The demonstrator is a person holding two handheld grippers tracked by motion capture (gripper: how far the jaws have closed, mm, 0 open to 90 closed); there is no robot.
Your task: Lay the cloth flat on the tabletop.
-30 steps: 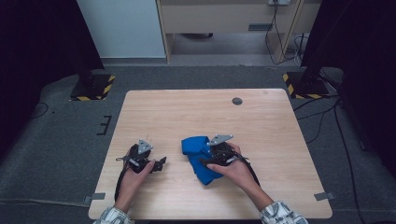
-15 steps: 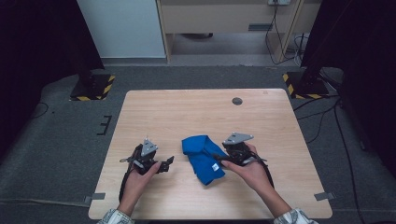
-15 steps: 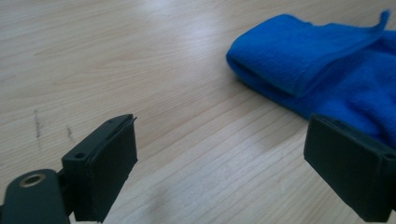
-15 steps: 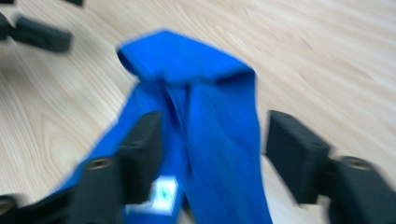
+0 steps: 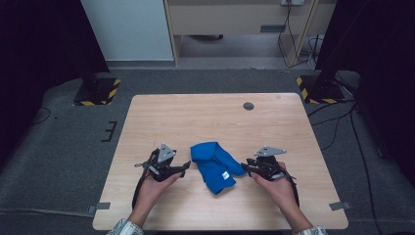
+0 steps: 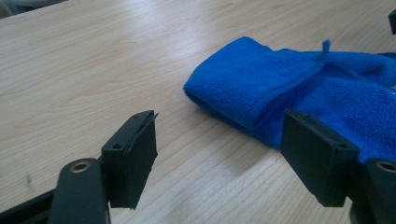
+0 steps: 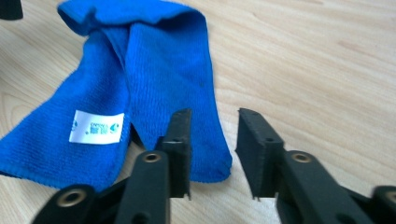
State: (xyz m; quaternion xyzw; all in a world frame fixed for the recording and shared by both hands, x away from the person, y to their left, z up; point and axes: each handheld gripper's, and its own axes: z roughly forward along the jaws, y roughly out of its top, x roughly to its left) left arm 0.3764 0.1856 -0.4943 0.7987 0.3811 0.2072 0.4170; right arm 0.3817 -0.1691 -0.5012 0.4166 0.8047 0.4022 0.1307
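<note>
We are handling one blue cloth (image 5: 215, 166), lying folded lengthwise at lower centre of the high view on the counter (image 5: 205, 117), its white label (image 7: 96, 127) facing up. The fold appears done; squaring the edges or a second fold may be remaining. We are holding two tongs: the left tongs (image 5: 185, 166) and right tongs (image 5: 246, 168), both spread and pinching nothing, jaws having just been closing, flanking the cloth without gripping it.

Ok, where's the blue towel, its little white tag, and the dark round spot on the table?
blue towel (image 5: 211, 160): high view, middle of the folded cloth.
white tag (image 7: 96, 127): right gripper view, middle of the label.
dark round spot (image 5: 248, 105): high view, its centre.
</note>
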